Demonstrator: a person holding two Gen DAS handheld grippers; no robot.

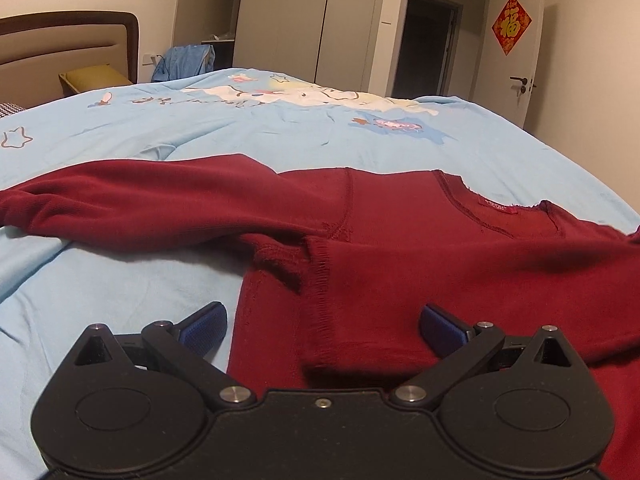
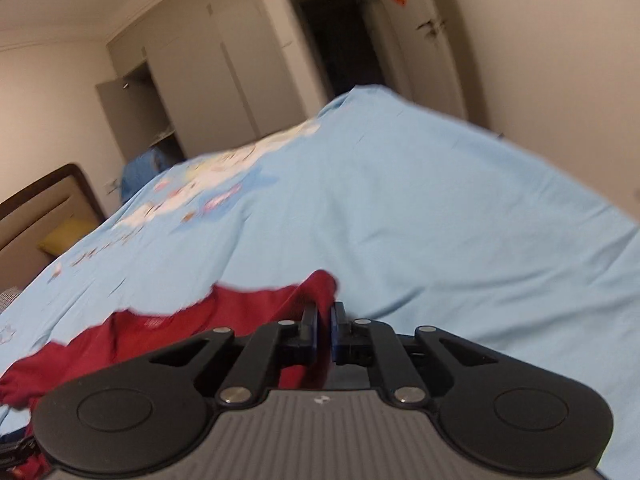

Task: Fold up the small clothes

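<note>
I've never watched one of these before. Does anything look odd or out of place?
The red top lies inside out: raw seams and neck label show. Its neckline looks frayed. A wardrobe door stands open.

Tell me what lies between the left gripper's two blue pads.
In the left wrist view, the left gripper stands open, and between its blue pads lies dark red shirt fabric: a folded-over, stitched edge resting on the light blue bedsheet.
</note>
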